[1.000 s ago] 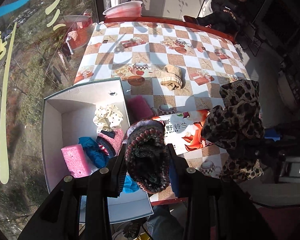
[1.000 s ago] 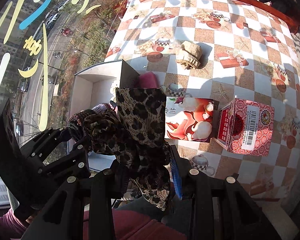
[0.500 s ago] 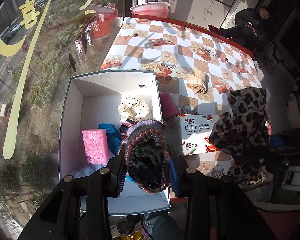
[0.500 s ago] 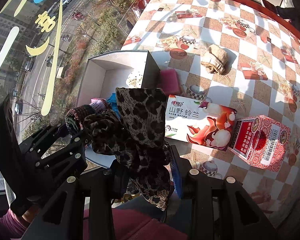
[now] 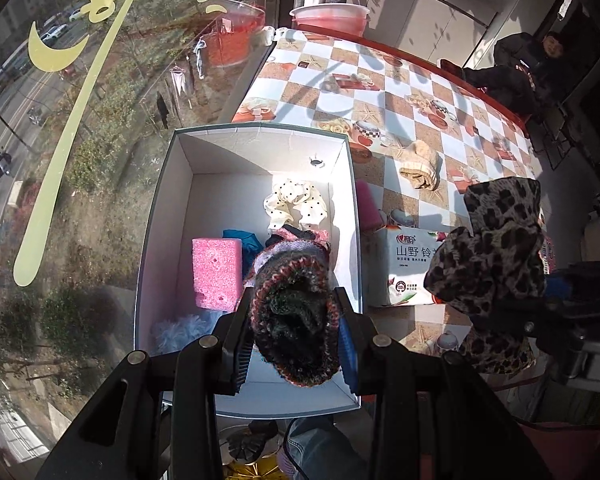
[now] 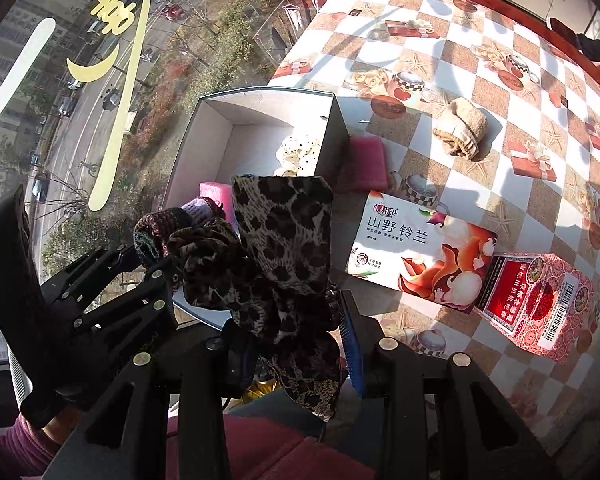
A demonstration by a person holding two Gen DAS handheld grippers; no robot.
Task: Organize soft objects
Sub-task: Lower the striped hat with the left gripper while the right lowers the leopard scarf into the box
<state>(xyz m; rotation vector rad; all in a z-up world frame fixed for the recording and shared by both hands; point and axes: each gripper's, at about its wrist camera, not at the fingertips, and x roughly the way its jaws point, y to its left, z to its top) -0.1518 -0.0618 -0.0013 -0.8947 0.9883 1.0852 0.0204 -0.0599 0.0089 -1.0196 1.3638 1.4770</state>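
1. Nearest you, your left gripper (image 5: 296, 344) pointed steeply down over the near end of the white box (image 5: 256, 140), its jaws clamped on a dark knitted hat (image 5: 294, 320) with a reddish rim, which bulged out between the two pads.
2. Just to its right, your right gripper (image 6: 296, 344) was tilted down in the same way over the near table edge, to the right of the box, with its jaws clamped on a leopard-print cloth (image 6: 284, 240); the cloth stood up in a flat flap above the jaws and hung loose below them.
3. In the right wrist view, the left gripper's black frame sat close on the left, and a purple sleeve (image 6: 24, 436) showed under it at the near left corner.
4. Inside the box, below the hat, lay a pink sponge (image 5: 216, 272) on the left, a pale blue fluffy thing (image 5: 180, 330) near it, a blue cloth (image 5: 242, 240) beside it, and a cream polka-dot cloth (image 5: 296, 204) at the far right.
5. Outside the box, touching its right wall, sat a darker pink sponge (image 6: 364, 164).
6. To the right of the box lay a white tissue pack (image 6: 416, 248) on the checked tablecloth (image 6: 500, 184), with a red patterned box (image 6: 540, 300) against its right end.
7. Farther off, a rolled beige cloth (image 6: 462, 132) rested alone on the table.
8. At the far end stood a pink basin (image 5: 330, 18), and a person (image 5: 516, 68) in dark clothes sat past the far right corner.
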